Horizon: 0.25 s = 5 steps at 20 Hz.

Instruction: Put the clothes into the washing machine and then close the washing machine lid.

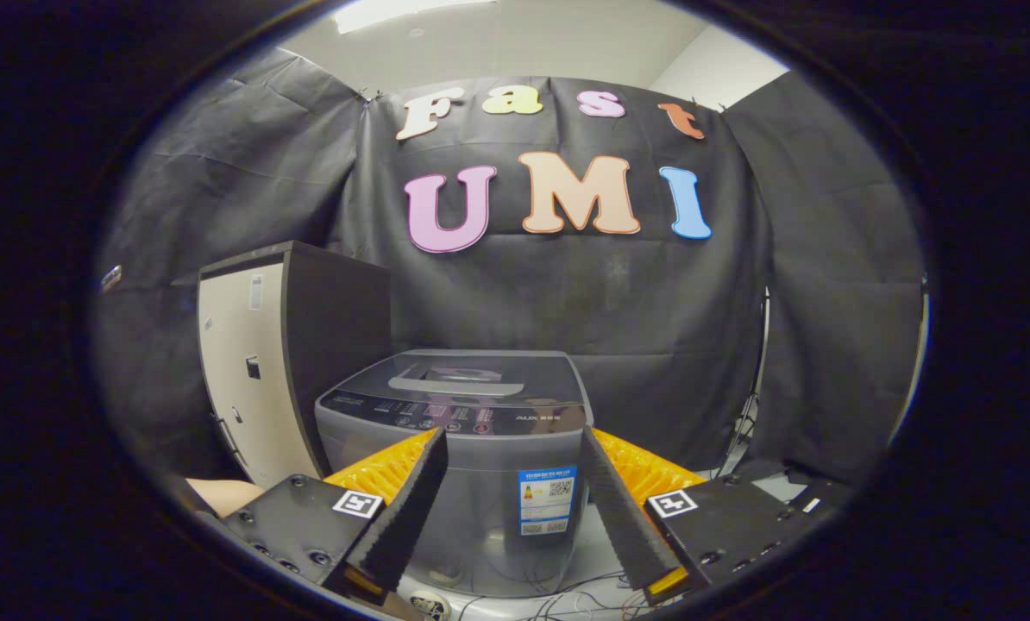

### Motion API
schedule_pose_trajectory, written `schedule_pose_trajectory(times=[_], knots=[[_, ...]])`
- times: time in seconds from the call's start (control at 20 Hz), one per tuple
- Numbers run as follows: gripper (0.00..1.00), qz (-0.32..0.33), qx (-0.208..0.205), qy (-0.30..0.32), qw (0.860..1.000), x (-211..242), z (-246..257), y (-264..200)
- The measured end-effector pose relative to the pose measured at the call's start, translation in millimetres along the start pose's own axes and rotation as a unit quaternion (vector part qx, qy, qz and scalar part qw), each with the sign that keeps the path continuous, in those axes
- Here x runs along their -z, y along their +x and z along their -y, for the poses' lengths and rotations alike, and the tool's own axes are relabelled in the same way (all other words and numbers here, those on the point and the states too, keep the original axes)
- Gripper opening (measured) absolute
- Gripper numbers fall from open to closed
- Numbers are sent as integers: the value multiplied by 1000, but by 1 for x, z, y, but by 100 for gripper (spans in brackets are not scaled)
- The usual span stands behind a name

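The booth is dim overall, lit from above by a ceiling light [411,10] at about eleven o'clock that is blown out to plain white, while the dark cloth wall [567,285] soaks up most of the light and shows only soft creases. The washing machine [472,448] sits in sharp focus with a pale sheen on its closed lid [467,379], and the open claw [515,444] close to the lens is crisp too, its fingers apart and holding nothing. The fisheye bends straight lines hard toward the rim, so the cabinet [248,379] at nine o'clock leans, and brightness falls off into shadow around the edge.
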<state>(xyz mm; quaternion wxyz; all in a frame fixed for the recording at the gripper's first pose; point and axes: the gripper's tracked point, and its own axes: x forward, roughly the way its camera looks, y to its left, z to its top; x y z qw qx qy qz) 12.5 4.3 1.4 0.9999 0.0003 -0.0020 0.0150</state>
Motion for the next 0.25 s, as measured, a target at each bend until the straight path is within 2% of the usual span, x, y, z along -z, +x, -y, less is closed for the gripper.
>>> schedule_pose_trajectory(times=[0.25], knots=[[96,0,-3,0,1000,1,-2,-1]])
